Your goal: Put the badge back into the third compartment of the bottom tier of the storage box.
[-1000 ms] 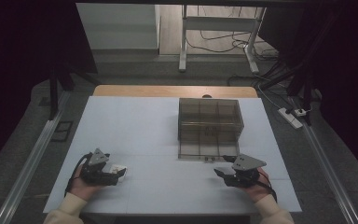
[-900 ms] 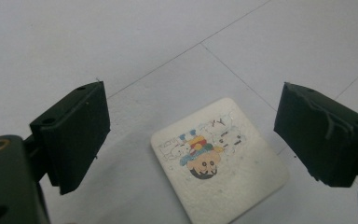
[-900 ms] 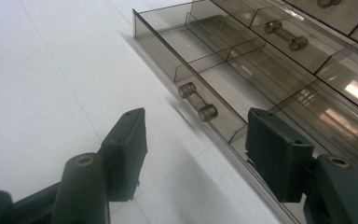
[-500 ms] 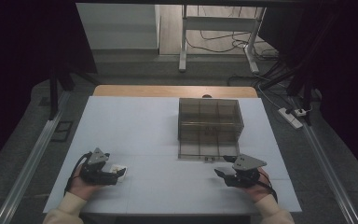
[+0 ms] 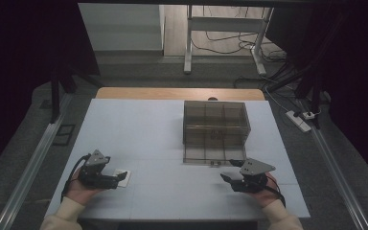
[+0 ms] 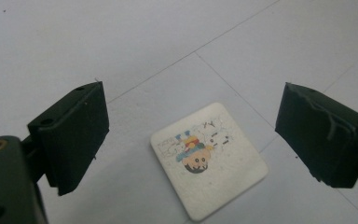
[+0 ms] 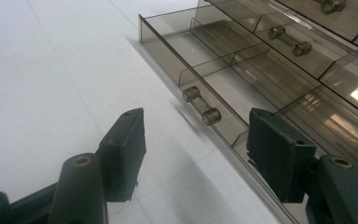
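Observation:
A small white card (image 6: 208, 158) with a cartoon print lies flat on the white table (image 5: 172, 134). My left gripper (image 6: 191, 135) hovers open over it, one finger on each side and neither touching it. From above, the left gripper (image 5: 119, 178) is at the front left with the card (image 5: 126, 173) at its tips. A clear smoky drawer box (image 5: 215, 120) stands right of centre with its bottom drawer (image 7: 214, 51) pulled out. My right gripper (image 7: 200, 154) is open just in front of the drawer handle (image 7: 201, 106), holding nothing. The high view shows this right gripper (image 5: 229, 171) at the front right.
The open drawer has divided compartments that look empty. A second drawer handle (image 7: 290, 40) sits higher on the box. A wooden strip (image 5: 177, 93) borders the table's far edge. A power strip (image 5: 299, 120) lies on the floor to the right.

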Demonstrator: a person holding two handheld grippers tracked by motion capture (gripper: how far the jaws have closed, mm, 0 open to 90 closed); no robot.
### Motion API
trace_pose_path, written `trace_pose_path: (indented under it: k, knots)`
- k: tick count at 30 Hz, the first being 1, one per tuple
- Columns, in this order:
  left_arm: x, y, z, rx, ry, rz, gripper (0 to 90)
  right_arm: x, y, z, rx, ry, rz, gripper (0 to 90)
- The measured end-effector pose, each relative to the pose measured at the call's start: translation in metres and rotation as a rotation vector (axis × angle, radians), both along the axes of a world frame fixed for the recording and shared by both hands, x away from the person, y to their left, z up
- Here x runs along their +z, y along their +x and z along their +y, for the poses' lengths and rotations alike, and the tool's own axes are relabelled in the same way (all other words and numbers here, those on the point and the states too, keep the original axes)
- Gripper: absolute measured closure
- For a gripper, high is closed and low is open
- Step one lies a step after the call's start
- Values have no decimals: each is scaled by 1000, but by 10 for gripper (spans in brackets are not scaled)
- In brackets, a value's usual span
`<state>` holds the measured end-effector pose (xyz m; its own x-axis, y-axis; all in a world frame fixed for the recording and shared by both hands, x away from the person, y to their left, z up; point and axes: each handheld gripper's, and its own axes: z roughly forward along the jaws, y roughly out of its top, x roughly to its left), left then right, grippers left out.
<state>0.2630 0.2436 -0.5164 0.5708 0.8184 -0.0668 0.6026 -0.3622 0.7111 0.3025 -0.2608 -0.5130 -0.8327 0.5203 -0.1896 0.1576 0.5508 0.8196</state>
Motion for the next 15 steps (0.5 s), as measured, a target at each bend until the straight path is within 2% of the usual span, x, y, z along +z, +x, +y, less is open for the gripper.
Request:
trace_pose_path:
  k: [2, 5, 9, 15]
  knots:
    - [2, -1, 1, 13, -3, 11, 96, 0, 0, 0, -4, 1, 1, 370]
    - [3, -2, -1, 3, 4, 21, 95, 0, 1, -1, -8, 1, 10, 370]
    - [2, -2, -6, 2, 37, 38, 94, -1, 1, -1, -7, -1, 11, 370]
    - [0, -1, -13, 5, 64, 75, 94, -1, 1, -1, -7, -1, 11, 369]
